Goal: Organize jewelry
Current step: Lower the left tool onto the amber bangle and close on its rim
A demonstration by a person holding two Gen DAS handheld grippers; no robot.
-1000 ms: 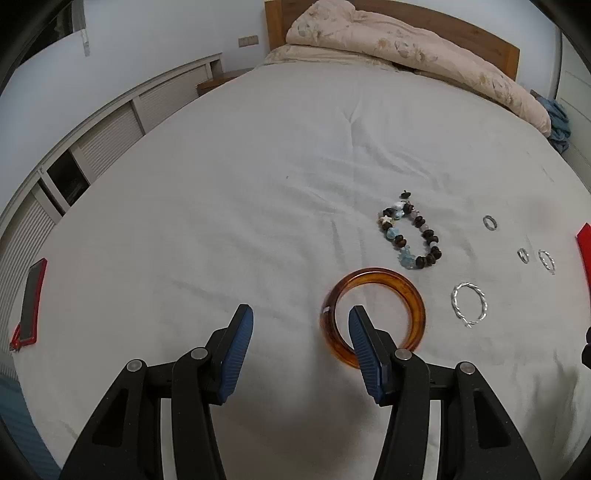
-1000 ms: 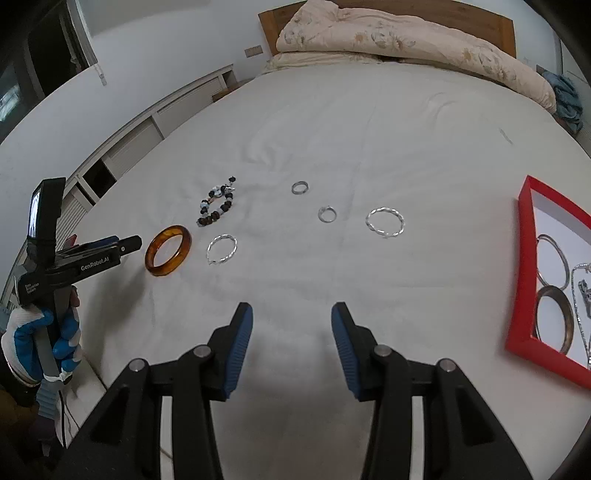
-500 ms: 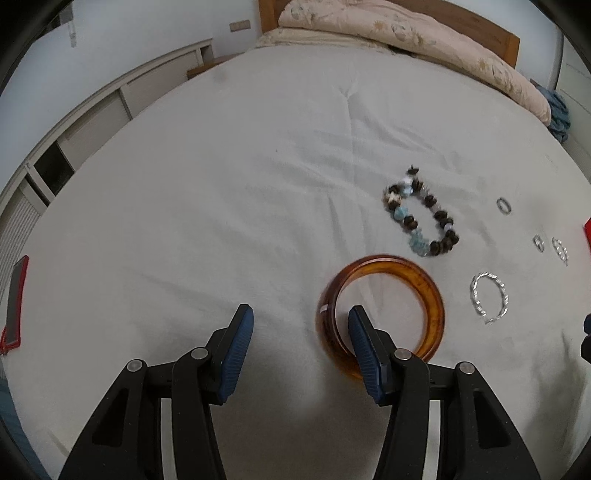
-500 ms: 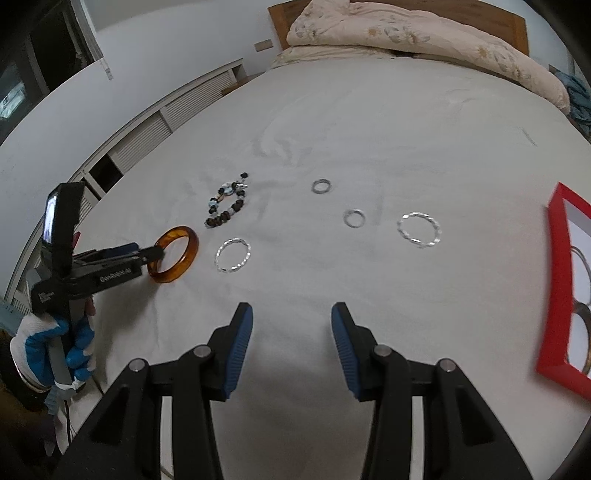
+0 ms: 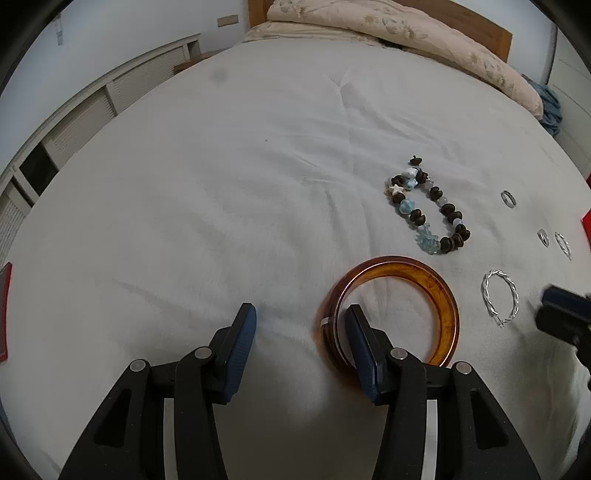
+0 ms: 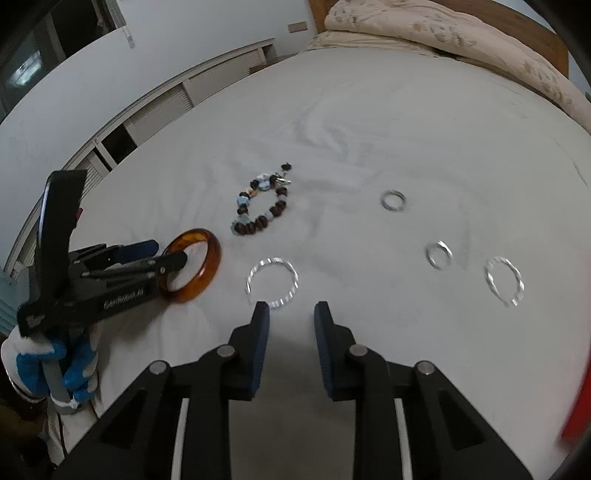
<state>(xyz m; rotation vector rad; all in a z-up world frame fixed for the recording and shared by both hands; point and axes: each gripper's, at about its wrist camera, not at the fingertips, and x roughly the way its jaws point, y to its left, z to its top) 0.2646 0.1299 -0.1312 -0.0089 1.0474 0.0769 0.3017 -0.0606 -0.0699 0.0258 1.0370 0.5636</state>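
Observation:
An amber bangle [image 5: 439,284] lies on the white bed sheet [image 5: 221,184]. My left gripper [image 5: 301,314] is open, its right finger inside the bangle's ring and its left finger outside, straddling the near-left rim; it also shows in the right wrist view [image 6: 162,258] with the bangle [image 6: 210,262]. My right gripper [image 6: 291,314] is open and empty, just short of a twisted silver hoop [image 6: 273,282]. A beaded bracelet [image 5: 424,206] lies beyond the bangle. Small silver rings [image 6: 393,201] and another hoop [image 6: 504,280] lie to the right.
A rumpled quilt [image 5: 406,33] and wooden headboard sit at the bed's far end. White cabinets [image 5: 92,110] line the left wall. A red edge [image 6: 576,417] shows blurred at the right of the right wrist view. A red-edged object [image 5: 3,314] lies at the left.
My left gripper moved forward, so its right finger now sits inside the bangle. My right gripper swung left and forward towards the twisted silver hoop; the red tray slid nearly out of view.

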